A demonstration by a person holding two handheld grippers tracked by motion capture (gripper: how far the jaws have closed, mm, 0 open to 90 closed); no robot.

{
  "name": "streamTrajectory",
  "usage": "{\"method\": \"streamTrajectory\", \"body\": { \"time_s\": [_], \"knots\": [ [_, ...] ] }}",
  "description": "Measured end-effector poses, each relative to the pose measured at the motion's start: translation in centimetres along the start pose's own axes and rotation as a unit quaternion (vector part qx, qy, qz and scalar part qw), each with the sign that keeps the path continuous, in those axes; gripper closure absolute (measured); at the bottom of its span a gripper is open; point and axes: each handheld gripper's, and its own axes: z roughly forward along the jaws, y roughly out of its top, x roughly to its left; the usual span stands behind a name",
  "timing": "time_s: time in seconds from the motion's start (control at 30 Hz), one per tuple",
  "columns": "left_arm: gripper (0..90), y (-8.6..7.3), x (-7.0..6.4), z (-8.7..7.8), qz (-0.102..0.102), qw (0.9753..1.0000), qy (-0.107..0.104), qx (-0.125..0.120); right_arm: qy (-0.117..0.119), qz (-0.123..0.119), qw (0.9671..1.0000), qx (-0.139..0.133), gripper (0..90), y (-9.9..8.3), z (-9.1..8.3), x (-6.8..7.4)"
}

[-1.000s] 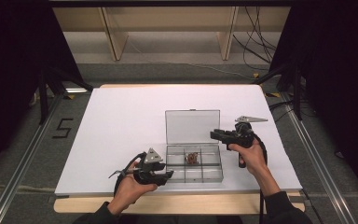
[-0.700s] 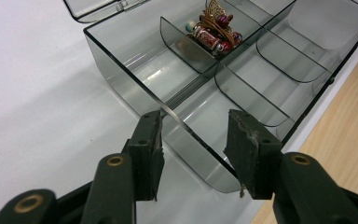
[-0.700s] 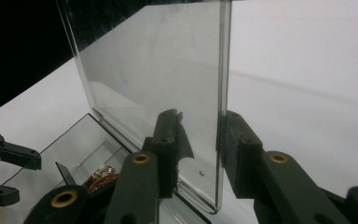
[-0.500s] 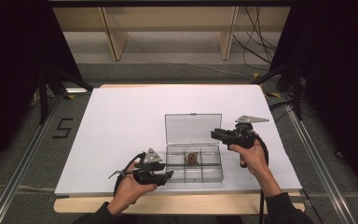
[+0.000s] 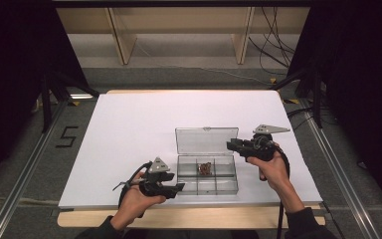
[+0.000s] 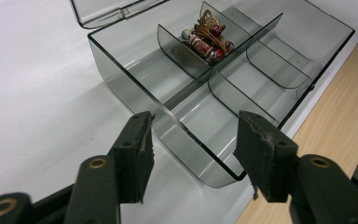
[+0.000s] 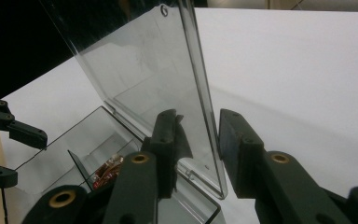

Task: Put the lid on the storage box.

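A clear plastic compartment box (image 5: 207, 185) lies near the table's front edge, its lid (image 5: 207, 141) standing up at the back. A beaded trinket (image 5: 205, 169) rests in a middle rear compartment, also seen as the trinket (image 6: 208, 35). My left gripper (image 5: 180, 188) is open at the box's front left corner; its jaws straddle the box wall (image 6: 186, 140) without pressing it. My right gripper (image 5: 230, 145) is open at the lid's right side. In the right gripper view the lid edge (image 7: 204, 107) stands between the jaws, close against one jaw with a gap to the other.
The box sits on a white table top (image 5: 139, 124) with a wooden front strip (image 5: 204, 217). Wooden shelving legs (image 5: 119, 35) and loose cables (image 5: 273, 45) lie on the floor behind. Metal rails (image 5: 25, 174) run along both sides.
The lid has tipped up from leaning back to nearly upright, with my right gripper staying at its right edge. The left gripper has hardly moved.
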Motion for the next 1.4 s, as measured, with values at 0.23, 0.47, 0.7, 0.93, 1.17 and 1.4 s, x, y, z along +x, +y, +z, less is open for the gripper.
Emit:
{"method": "streamTrajectory", "body": {
  "time_s": [0.23,0.47,0.7,0.93,1.17,1.4],
  "knots": [
    [38.8,0.0,0.0,-0.9,-0.010,0.9999,-0.002,-0.014,0.003,0.001,1.0000,-0.003,68.2,0.0,-0.6,0.4],
    [36.2,-0.6,-0.1,-2.3,-0.017,0.9996,-0.008,-0.022,0.007,-0.013,0.9998,-0.010,67.4,-0.3,-1.3,0.5],
    [34.1,-2.0,0.1,-2.6,-0.025,0.9995,-0.013,-0.015,-0.001,-0.030,0.9995,-0.010,65.5,-0.4,-1.6,1.0],
    [33.8,-3.4,0.6,-3.2,-0.029,0.9995,0.001,-0.011,-0.003,-0.034,0.9994,-0.006,64.0,-0.4,-1.7,1.5],
    [33.6,-4.5,0.7,-3.8,-0.025,0.9996,0.008,-0.006,-0.017,-0.038,0.9991,-0.003,64.5,-0.4,-2.3,2.1],
    [33.6,-5.0,0.4,-3.8,-0.025,0.9996,0.014,-0.003,-0.017,-0.024,0.9995,0.003,65.7,-0.6,-2.7,2.6]
  ]
}}
